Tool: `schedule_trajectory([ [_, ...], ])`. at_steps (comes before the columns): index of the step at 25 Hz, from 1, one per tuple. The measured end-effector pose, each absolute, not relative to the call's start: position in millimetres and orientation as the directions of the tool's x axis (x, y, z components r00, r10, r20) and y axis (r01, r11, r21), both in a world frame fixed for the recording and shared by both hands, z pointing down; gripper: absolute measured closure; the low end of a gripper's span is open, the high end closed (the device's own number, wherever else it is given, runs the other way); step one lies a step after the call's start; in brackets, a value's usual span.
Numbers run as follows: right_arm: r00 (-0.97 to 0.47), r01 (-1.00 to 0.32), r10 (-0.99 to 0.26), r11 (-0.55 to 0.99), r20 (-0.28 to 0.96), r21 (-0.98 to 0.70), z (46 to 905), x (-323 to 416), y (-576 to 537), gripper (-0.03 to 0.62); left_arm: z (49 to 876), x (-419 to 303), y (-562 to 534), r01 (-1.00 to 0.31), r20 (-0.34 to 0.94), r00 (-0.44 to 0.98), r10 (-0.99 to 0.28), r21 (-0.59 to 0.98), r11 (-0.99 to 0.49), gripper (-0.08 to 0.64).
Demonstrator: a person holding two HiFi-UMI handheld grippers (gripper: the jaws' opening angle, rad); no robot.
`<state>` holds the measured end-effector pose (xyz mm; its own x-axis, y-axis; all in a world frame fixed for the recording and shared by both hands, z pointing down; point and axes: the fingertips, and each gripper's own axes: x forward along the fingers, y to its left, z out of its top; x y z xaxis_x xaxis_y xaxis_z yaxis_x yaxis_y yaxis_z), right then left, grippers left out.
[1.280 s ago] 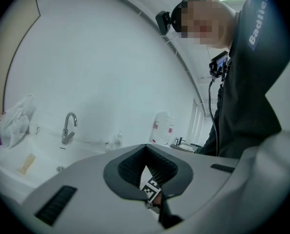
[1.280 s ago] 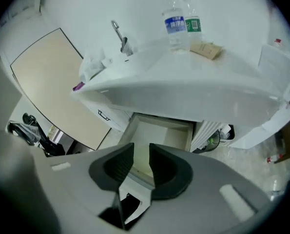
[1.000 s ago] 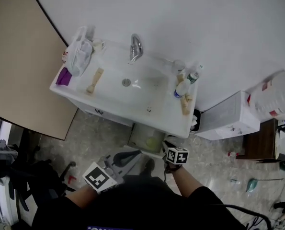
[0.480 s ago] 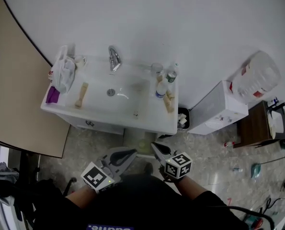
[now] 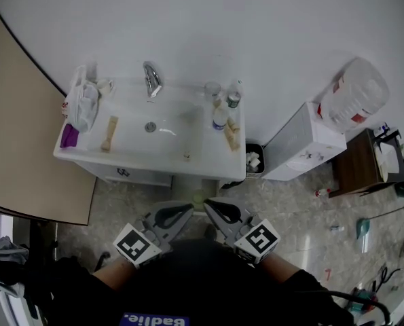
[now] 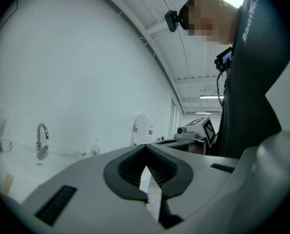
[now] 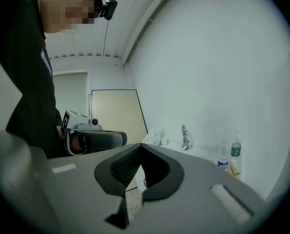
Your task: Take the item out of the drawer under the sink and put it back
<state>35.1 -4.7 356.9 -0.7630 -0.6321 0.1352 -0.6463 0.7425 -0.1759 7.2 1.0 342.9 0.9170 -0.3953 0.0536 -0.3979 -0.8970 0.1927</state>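
Pale yellow-green item [image 5: 199, 197], small and blurred, apparently below sink [image 5: 140, 160].

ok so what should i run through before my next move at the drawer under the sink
1. Left tongs empty: ok, shut with nothing between them.
2. Right tongs empty: ok, shut, nothing held.
3. Both tongs pointing toward the sink: ok.
4. Drawer shut with the item inside: cannot tell, the sink's front edge and the tongs cover most of it.
5. Bottles on the sink's right side standing back from the front edge: ok.
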Motion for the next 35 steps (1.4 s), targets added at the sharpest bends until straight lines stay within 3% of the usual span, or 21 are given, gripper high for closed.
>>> schedule_trajectory([
  [35,-0.783,-0.622,-0.610,0.757,0.125,-0.200,370,31,2,0.592,350,13,2,-0.396,0.050,0.917,-0.396,0.226,-0.890,0.555],
])
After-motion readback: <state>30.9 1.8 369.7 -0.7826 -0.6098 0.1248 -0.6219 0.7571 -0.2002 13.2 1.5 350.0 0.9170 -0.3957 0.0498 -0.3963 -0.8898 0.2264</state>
